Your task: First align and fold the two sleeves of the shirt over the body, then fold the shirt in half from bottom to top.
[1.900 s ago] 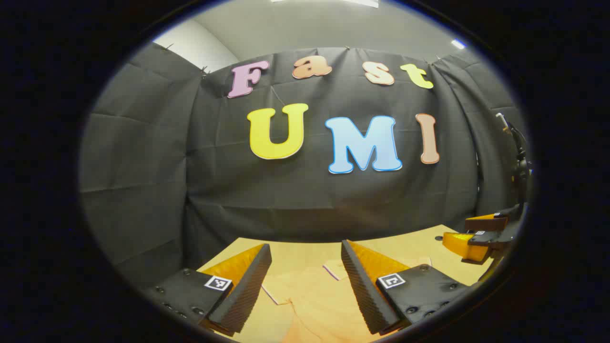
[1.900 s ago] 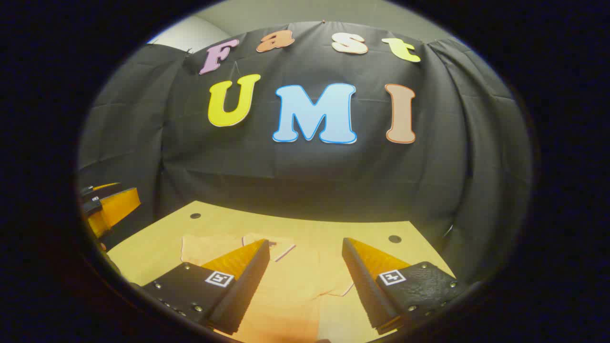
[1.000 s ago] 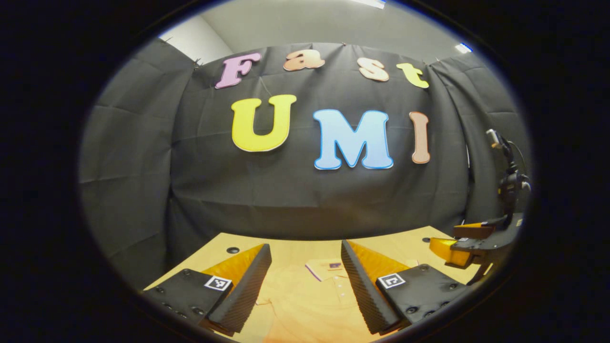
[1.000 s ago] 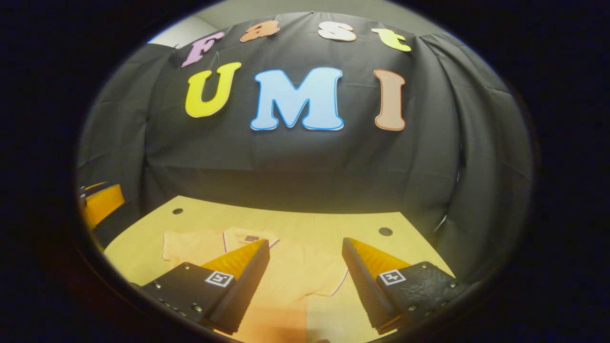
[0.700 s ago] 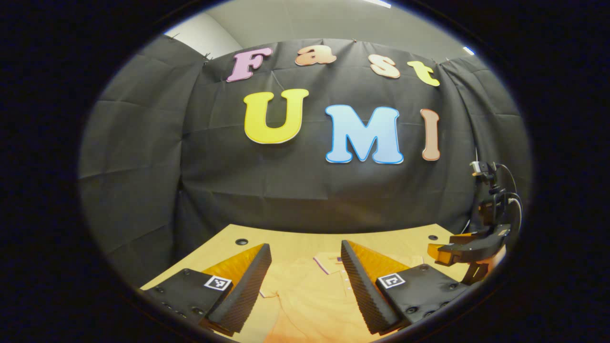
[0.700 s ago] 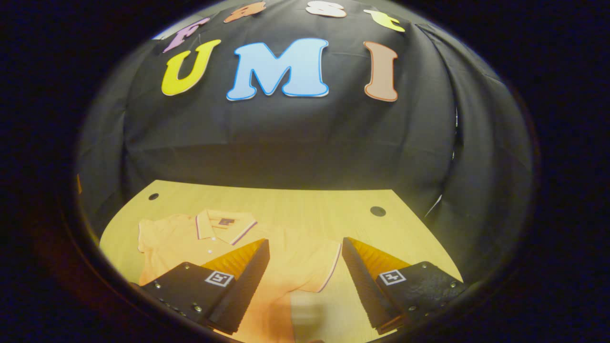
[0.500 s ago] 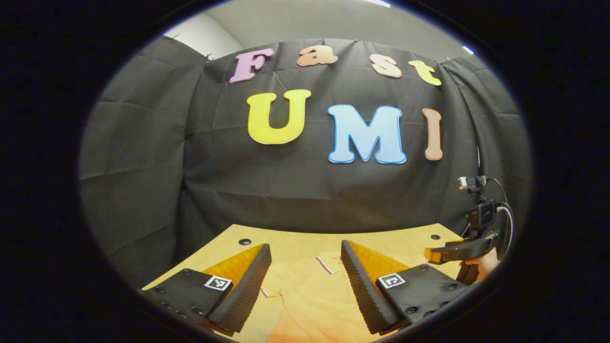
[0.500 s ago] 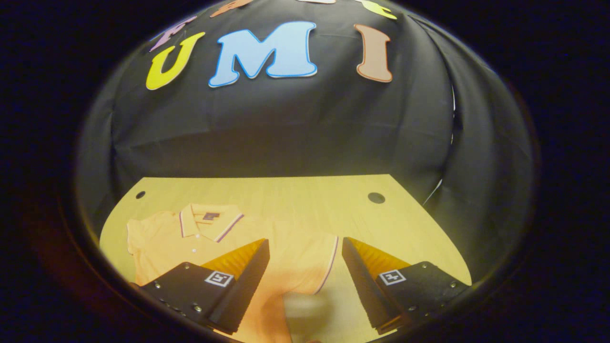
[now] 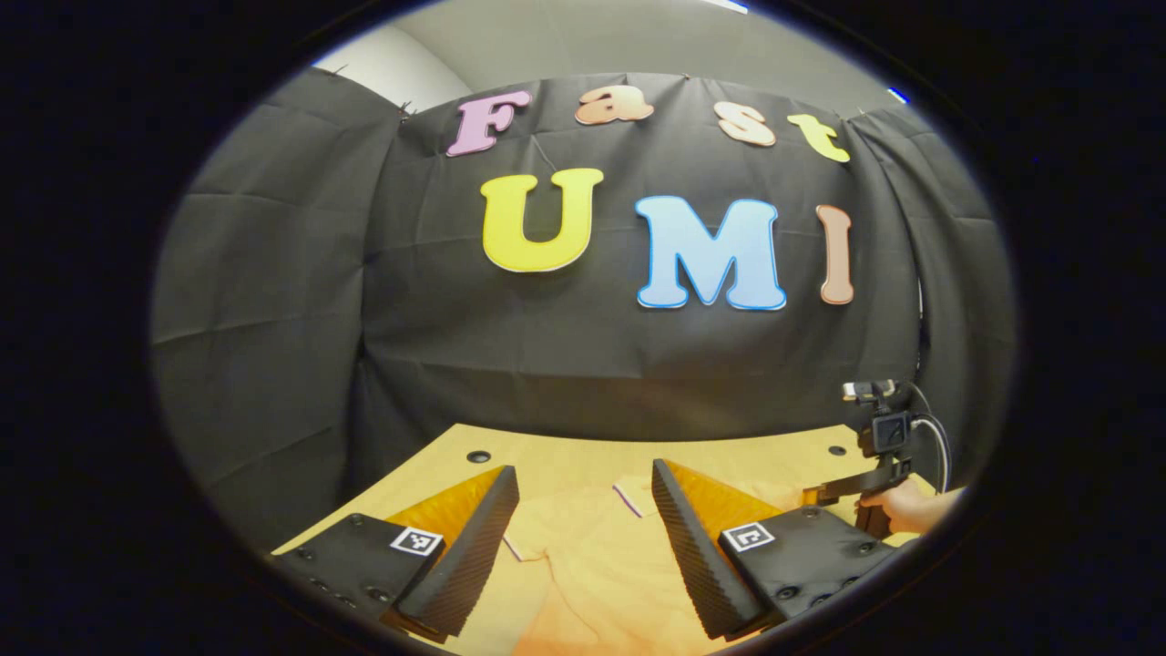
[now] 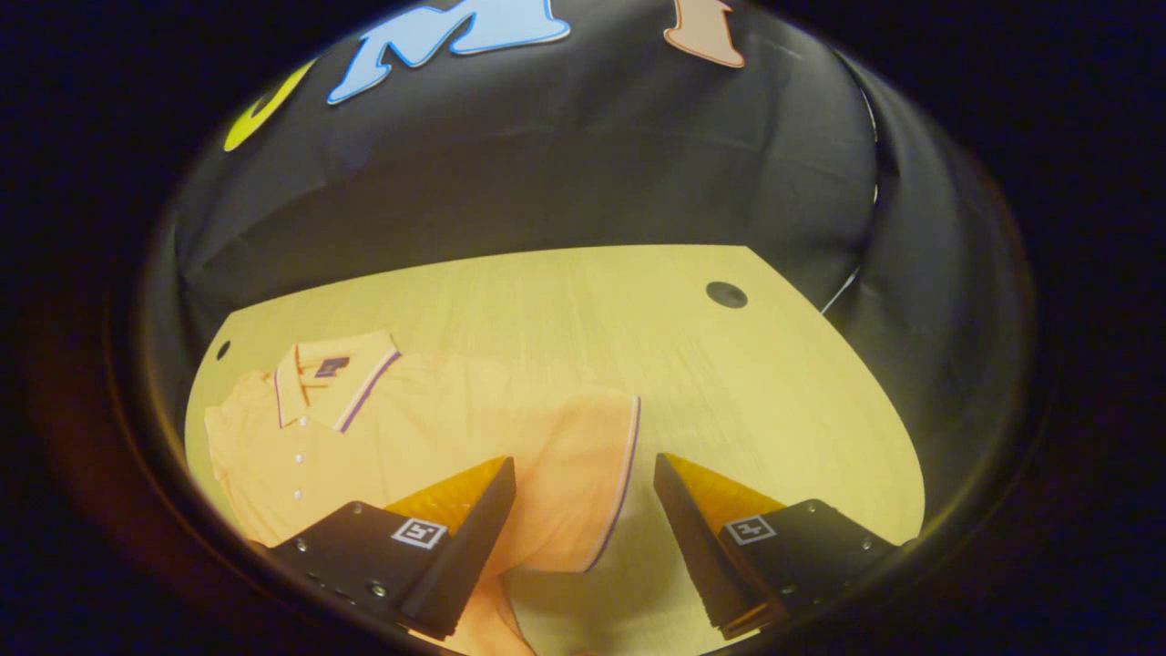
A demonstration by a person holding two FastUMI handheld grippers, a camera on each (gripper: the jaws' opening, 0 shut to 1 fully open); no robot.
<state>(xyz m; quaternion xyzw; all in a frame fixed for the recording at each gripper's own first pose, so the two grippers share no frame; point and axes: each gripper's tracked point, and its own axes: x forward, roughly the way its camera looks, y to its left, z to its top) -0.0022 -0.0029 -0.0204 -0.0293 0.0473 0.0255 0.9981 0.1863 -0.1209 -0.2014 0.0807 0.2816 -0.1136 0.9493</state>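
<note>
Orange shirt [image 10: 437, 428] flat on tabletop [image 10: 638, 328]. Right tool [image 10: 583, 510] released, fingers straddling sleeve [image 10: 583, 474] hem. Left tool [image 9: 583, 538] released above shirt body.

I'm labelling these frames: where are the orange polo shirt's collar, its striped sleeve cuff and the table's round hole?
collar [image 10: 314, 378], right gripper view, near flap.
sleeve cuff [image 10: 622, 474], right gripper view, striped edge.
round hole [image 10: 726, 294], right gripper view, centre.

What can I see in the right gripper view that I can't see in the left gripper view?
The right gripper view has the right sleeve with its striped cuff between the open right gripper, plus the collar. The left gripper view has a hand holding the other gripper, seen farther off. Both have the orange shirt on the table.
</note>
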